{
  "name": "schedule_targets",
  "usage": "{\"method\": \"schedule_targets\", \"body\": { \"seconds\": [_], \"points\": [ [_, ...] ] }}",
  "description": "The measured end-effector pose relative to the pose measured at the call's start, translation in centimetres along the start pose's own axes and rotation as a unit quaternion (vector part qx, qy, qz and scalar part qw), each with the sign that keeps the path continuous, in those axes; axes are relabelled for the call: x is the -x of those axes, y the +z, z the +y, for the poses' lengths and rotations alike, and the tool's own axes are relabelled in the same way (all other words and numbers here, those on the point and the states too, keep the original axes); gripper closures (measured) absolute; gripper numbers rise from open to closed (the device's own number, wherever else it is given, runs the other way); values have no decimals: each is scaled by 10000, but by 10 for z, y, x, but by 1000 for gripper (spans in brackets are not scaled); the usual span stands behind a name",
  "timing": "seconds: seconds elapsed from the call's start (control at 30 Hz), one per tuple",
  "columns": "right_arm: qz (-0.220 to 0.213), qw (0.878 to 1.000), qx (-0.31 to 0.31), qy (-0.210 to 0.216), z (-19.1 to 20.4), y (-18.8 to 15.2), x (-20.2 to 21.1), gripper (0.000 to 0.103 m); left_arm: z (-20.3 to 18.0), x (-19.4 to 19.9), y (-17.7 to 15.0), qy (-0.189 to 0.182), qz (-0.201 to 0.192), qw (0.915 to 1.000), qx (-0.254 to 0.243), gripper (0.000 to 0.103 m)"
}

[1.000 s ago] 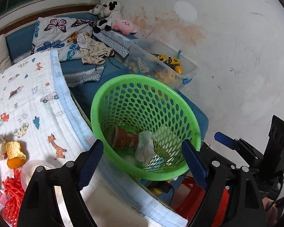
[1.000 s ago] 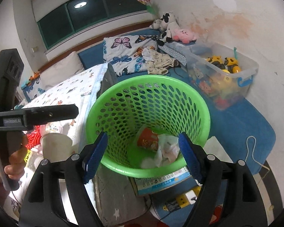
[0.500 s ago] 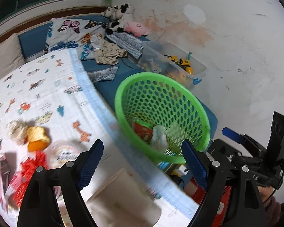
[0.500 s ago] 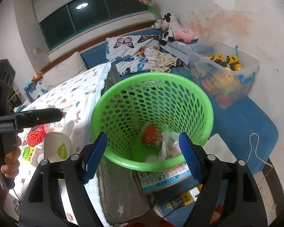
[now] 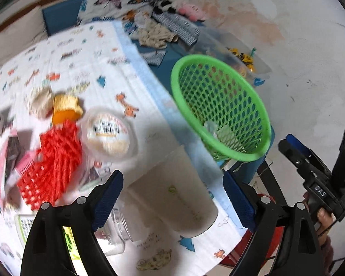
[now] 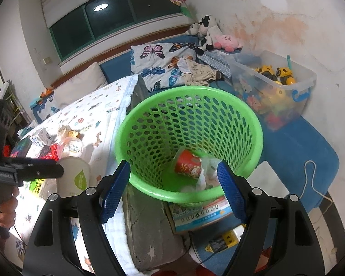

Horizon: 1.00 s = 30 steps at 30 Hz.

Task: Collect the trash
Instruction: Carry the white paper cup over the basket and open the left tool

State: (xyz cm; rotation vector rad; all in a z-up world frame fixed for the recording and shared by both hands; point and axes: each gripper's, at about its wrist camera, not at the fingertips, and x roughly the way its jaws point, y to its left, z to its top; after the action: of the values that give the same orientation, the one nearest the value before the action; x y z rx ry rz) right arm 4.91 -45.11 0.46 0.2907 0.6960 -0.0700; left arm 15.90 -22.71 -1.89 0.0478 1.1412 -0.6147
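Note:
A green mesh basket (image 6: pixel 188 138) stands beside the bed and holds a red paper cup (image 6: pixel 187 164) and crumpled white paper (image 6: pixel 207 172). It also shows in the left wrist view (image 5: pixel 218 105). My left gripper (image 5: pixel 172 197) is open over the bed, just above a white paper cup (image 5: pixel 174 197) that sits between its jaws. My right gripper (image 6: pixel 172 191) is open and empty over the basket's near rim. On the blanket (image 5: pixel 85 59) lie a round plastic lid (image 5: pixel 108 135), red netting (image 5: pixel 55 158), an orange piece (image 5: pixel 65 110) and a glass jar (image 5: pixel 117 237).
A clear toy bin (image 6: pixel 273 87) stands by the wall behind the basket. Pillows and plush toys (image 6: pixel 207 32) lie at the bed's far end. Small boxes (image 6: pixel 41 138) sit on the blanket. A booklet (image 6: pixel 200 211) and cables lie on the floor by the basket.
My left gripper has swung left, from over the basket to over the bed, and come down onto the white paper cup. My right gripper has stayed over the basket.

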Motion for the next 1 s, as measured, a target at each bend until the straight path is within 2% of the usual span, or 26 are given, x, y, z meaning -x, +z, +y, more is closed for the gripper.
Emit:
{"method": "schedule_targets", "body": {
  "seconds": [0.1,0.23,0.3,0.5,0.63,0.87,1.0],
  "points": [
    [-8,10000,12,-1,0,0,0,25,-1,-9,-1,32,171,9998,71,18],
    [-11,10000,-12,-11,-1,0,1,25,-7,-16,0,36,208,9998,31,18],
    [-13,10000,-40,-13,-2,-1,1,25,-12,-19,0,111,215,9997,-51,30],
    [-29,9999,-96,-34,-7,-2,3,25,-15,-19,3,155,117,9996,-193,33],
    [-71,9999,-129,-61,-10,-2,5,25,-14,-13,7,47,62,9999,-147,35],
    [-152,9996,-214,-138,-17,0,11,25,-28,11,28,-126,-337,9990,-269,35],
    [-169,9994,-248,-188,-18,0,13,25,-46,16,56,-228,-794,9962,-276,35]
  ]
}}
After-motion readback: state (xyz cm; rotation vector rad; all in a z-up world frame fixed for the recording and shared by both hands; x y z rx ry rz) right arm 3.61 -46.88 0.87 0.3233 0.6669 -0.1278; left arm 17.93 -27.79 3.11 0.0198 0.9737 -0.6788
